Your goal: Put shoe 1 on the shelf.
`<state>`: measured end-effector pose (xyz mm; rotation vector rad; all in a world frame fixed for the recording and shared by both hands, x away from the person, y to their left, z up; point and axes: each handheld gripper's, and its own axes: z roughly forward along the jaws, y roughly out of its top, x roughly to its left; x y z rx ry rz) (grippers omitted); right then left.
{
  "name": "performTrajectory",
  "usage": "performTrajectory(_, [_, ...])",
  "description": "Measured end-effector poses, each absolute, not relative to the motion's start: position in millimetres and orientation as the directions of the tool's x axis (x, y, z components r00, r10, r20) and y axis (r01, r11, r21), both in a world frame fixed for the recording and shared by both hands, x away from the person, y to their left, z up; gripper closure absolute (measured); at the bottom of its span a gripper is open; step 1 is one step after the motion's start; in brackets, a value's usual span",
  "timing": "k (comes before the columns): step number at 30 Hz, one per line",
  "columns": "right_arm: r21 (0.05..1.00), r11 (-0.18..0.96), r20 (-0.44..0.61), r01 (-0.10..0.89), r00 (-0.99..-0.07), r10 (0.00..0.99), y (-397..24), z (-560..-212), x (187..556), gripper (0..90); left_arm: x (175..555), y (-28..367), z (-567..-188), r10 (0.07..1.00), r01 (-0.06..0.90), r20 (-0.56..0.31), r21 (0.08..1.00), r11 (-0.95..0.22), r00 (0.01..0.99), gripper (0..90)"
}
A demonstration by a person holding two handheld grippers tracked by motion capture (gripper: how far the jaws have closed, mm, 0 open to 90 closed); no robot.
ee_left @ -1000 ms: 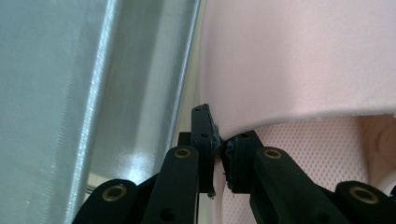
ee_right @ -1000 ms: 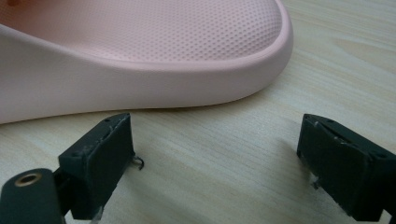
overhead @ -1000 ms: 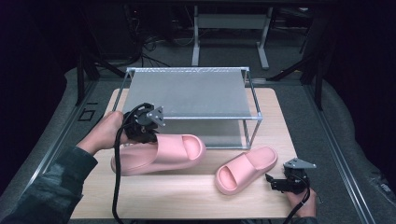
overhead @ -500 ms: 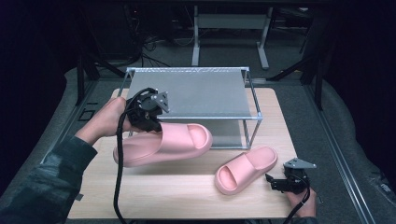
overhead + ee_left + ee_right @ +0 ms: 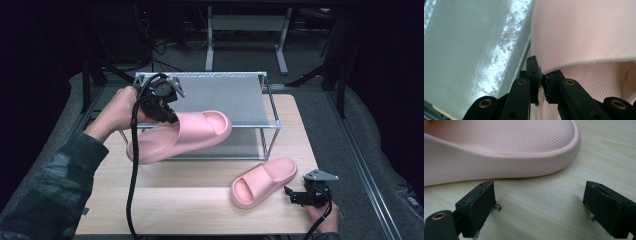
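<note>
My left gripper [image 5: 167,116] is shut on the side wall of a pink slide sandal [image 5: 186,135], holding it in the air in front of the metal rack [image 5: 250,100]. In the left gripper view the pads [image 5: 534,75] pinch the thin pink wall [image 5: 584,32], with the rack's grey shelf to the left. A second pink sandal [image 5: 264,180] lies on the wooden table at the right. My right gripper [image 5: 292,196] rests low beside its heel, open; in the right gripper view the sandal [image 5: 499,152] lies just beyond the spread jaws, untouched.
The rack is a low two-tier frame with grey shelves at the back middle of the wooden table [image 5: 175,200]. A black cable [image 5: 133,190] hangs from the left gripper down to the table's front edge. Dark stands and cables fill the floor behind.
My left gripper has lifted the sandal off the table and carried it up and to the right, toward the rack's top shelf. The right gripper and the second sandal have stayed put.
</note>
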<state>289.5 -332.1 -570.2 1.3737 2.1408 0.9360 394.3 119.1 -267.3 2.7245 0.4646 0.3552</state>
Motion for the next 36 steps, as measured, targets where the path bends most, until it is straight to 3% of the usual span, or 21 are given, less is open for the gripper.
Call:
performTrajectory(14, [0.733, 0.282, 0.004, 0.619, -0.419, 0.908, -332.1, -570.2, 289.6, 10.4, 429.5, 114.4, -253.1, 0.614, 0.512, 0.167, 0.411, -0.754, 0.771, 83.6])
performTrajectory(36, [0.729, 0.285, 0.0, 0.622, -0.417, 0.909, -332.4, -569.8, 289.5, 10.5, 477.8, 89.5, -249.9, 0.815, 0.73, 0.194, 0.369, -0.576, 0.546, 83.7])
